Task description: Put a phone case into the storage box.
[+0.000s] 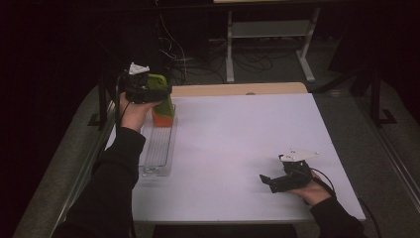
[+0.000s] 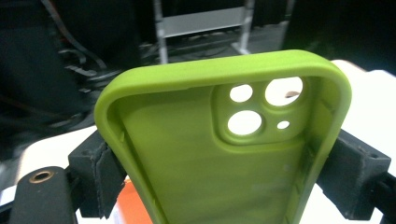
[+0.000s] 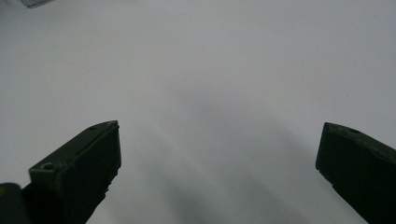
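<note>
The person's left gripper (image 1: 157, 91) is up near the far left corner of the white table (image 1: 237, 148), and its two black jaws are clamped on the long edges of a lime-green phone case (image 1: 159, 82). In the left gripper view the case (image 2: 224, 154) faces the camera with its hollow inside showing, the camera cut-outs at the upper right, and a jaw pad pressed against each side. The case is held in the air above the far end of a clear plastic tray (image 1: 157, 148) that lies along the table's left edge. Just beneath the case, at that end of the tray, sits something orange (image 1: 162, 118); a sliver of it shows below the case in the left gripper view, and I can't tell whether the two touch. Over at the near right of the table, the right gripper (image 1: 270, 181) is low over the bare surface, its jaws spread wide apart with nothing between them, well away from the tray
</note>
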